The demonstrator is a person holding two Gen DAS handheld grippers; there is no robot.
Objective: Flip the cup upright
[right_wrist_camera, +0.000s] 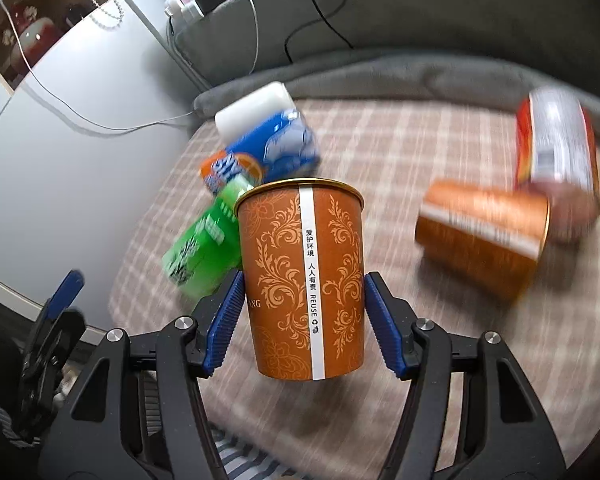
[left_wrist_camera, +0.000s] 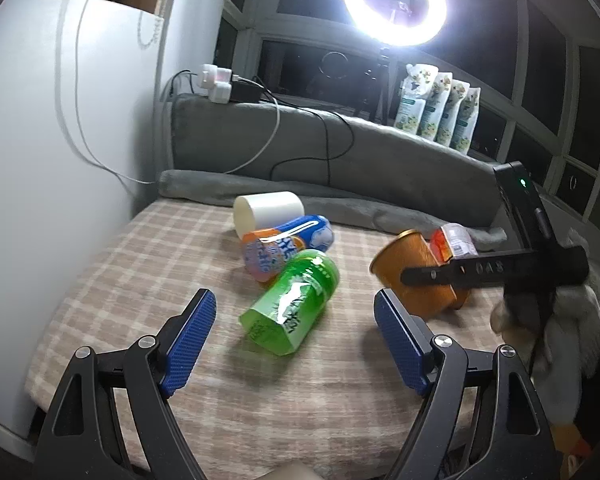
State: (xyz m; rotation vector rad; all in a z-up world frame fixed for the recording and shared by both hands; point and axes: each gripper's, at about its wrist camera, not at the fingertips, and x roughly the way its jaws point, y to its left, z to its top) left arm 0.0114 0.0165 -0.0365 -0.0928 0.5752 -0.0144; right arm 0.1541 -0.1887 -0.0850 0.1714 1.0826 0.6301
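Right tongs (right_wrist_camera: 303, 314) pinching the orange cup (right_wrist_camera: 302, 276) at mid-wall, blue pads (right_wrist_camera: 225, 322) pressed on its two sides. Cup held off the plaid bedcover (right_wrist_camera: 400, 392); rim at 12 o'clock from the tongs, base at 6, nearest the camera. Long axis runs out along the fingers. Whether that axis is yet plumb to the bed, cannot tell from the wrist view alone.

Left tongs (left_wrist_camera: 294, 340) spread wide, nothing between them, hovering low over the bedcover (left_wrist_camera: 100, 280). From the left view the same orange cup (left_wrist_camera: 416, 276) sits at about 2 o'clock, tilted, mouth toward upper left, one right-hand finger across its wall. So still leaning, by my reading: the coming move turns on rotating that axis until the base faces down, then lowering. Right hand owns it; the left is near but idle.

Beyond, at 12 o'clock from the left tongs: green cup (left_wrist_camera: 290, 304) on its side, then a blue-and-orange cup (left_wrist_camera: 288, 246), then a white cup (left_wrist_camera: 268, 210), all lying down. Ring light (left_wrist_camera: 394, 0) far back.

Only the right view shows a second orange cup (right_wrist_camera: 484, 236) lying at 2 o'clock, touching a red-and-silver cup (right_wrist_camera: 558, 152). Only the left view shows the held cup's tilt against the bed.
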